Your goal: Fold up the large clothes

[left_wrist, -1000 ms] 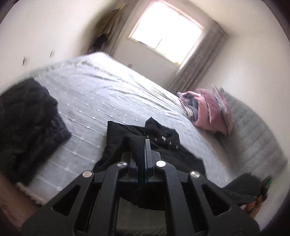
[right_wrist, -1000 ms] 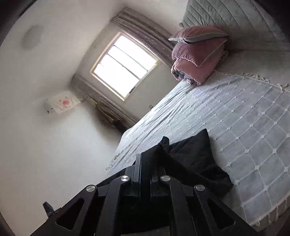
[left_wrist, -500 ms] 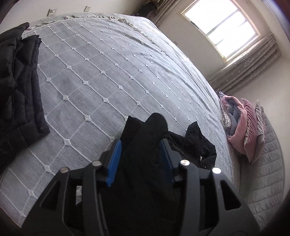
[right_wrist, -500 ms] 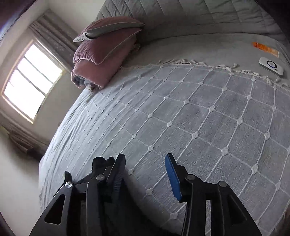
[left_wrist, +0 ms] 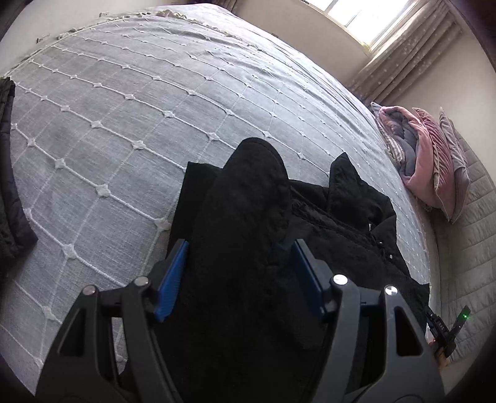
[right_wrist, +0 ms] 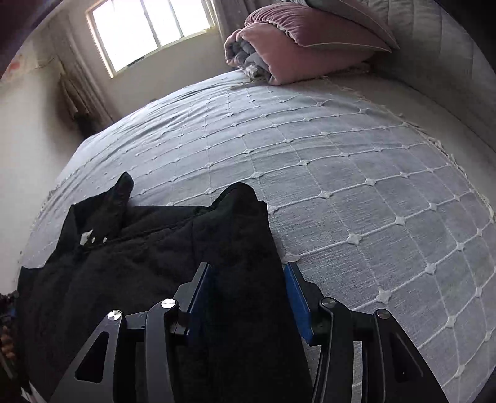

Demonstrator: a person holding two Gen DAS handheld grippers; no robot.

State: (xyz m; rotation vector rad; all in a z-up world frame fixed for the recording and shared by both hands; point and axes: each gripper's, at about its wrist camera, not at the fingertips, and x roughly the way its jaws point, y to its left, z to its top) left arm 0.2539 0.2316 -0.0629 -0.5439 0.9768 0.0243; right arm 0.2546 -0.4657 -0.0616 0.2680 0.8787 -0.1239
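A black jacket [left_wrist: 334, 229] lies spread on the grey quilted bed [left_wrist: 139, 102] near its front edge. My left gripper [left_wrist: 238, 263] is open, its blue-padded jaws wide apart on either side of one black sleeve end [left_wrist: 251, 186]. The jacket shows in the right wrist view [right_wrist: 133, 248] too. My right gripper [right_wrist: 245, 288] is open, its jaws apart around the other sleeve end [right_wrist: 238, 217]. Neither gripper pinches the cloth.
A second dark garment [left_wrist: 7, 186] lies at the bed's left edge. Pink pillows and a rolled blanket [right_wrist: 297, 40] are piled by the padded grey headboard [right_wrist: 440, 46]. A window [right_wrist: 148, 28] is on the far wall. The right gripper's tip [left_wrist: 446, 331] shows at the jacket's far side.
Both grippers were shut on the jacket a second ago, holding it up. They have lowered it onto the bed and opened, and now the sleeve ends lie loose between the jaws.
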